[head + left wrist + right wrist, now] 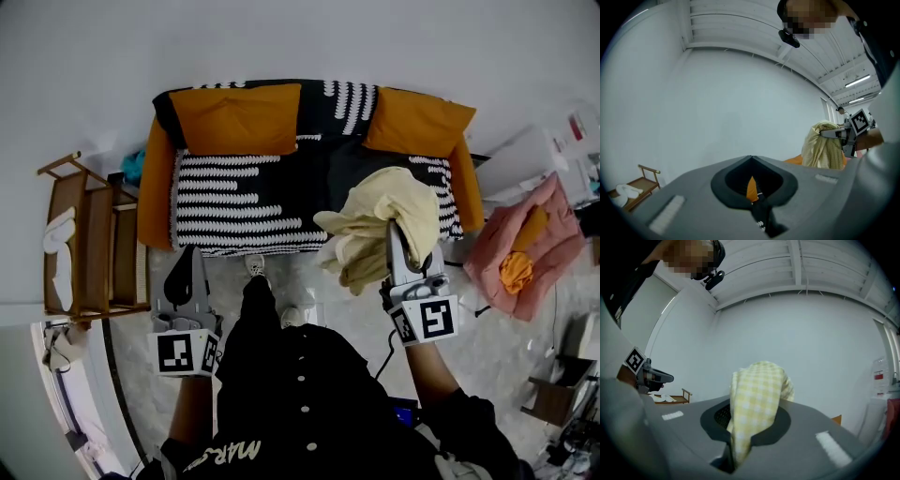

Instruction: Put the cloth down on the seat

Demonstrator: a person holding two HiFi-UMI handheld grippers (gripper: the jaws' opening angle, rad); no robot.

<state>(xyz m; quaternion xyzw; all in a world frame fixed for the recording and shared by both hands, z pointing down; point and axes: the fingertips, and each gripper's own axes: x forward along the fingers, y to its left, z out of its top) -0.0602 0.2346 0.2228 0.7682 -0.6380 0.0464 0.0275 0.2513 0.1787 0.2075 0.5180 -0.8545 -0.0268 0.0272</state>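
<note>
Cloth [380,225] clamped in right claw [396,246], bunched, near sofa seat [244,202] | left claw [190,262] together, empty

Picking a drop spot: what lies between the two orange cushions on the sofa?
In the head view, only the black-and-white patterned cover lies between the left cushion and right cushion.

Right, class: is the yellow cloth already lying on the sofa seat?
No, the cloth hangs bunched from the right gripper, held up clear of the sofa seat.
</note>
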